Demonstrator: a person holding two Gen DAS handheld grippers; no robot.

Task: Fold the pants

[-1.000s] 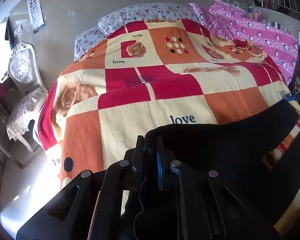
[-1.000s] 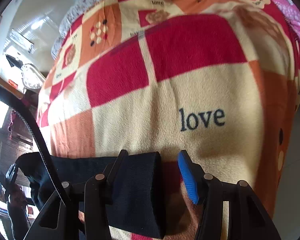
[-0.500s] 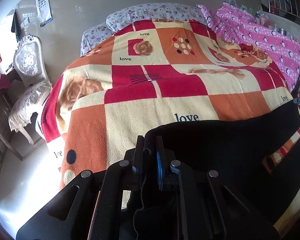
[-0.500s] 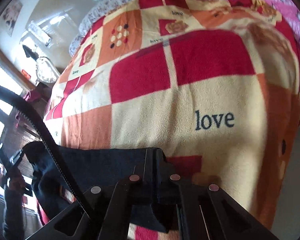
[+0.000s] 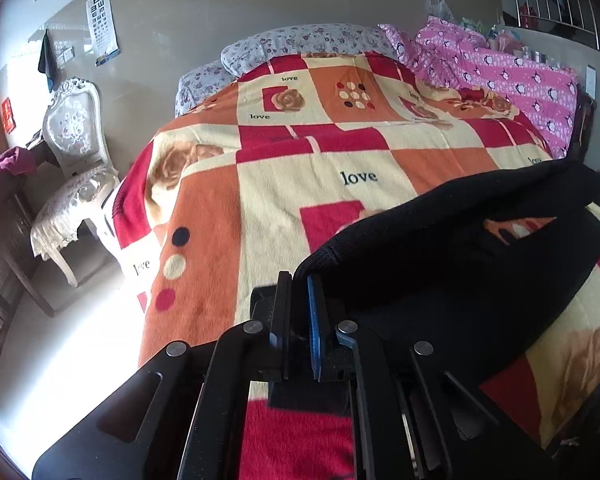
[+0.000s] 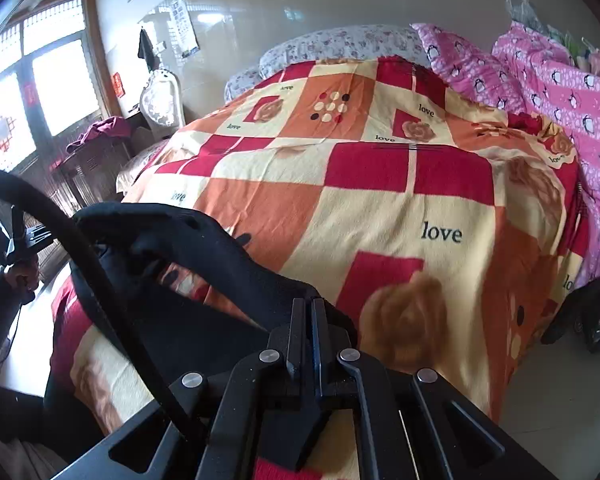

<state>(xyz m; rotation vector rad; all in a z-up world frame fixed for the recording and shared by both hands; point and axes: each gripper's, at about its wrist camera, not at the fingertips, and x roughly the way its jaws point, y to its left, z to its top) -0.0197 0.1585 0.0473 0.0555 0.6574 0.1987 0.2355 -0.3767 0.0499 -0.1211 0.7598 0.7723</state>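
- My left gripper is clamped tight on the ribbed hem of the black pants; cloth pinched between the blue pads, no gap.
- In the left wrist view the pants run from the jaws toward 2 o'clock, lifted off the bed, with a slit-shaped opening in the fabric where the blanket shows through.
- My right gripper is also closed hard on the pants; the fingers nearly meet, with a black fabric edge caught between them.
- In the right wrist view the pants stretch from the jaws toward 10 o'clock, sagging a little between both grippers, held above the near edge of the bed.
- The other gripper and the hand on it sit at 9 o'clock in the right view, at the far end of the pants.
- A black cable arcs across the left of the right view in front of the pants.
- The blanket, red/orange/cream checks with "love" print, covers the bed below the pants.
- Floral pillows at 12 o'clock, pink penguin quilt at 1 o'clock, white ornate chair at 9 o'clock beside the bed.
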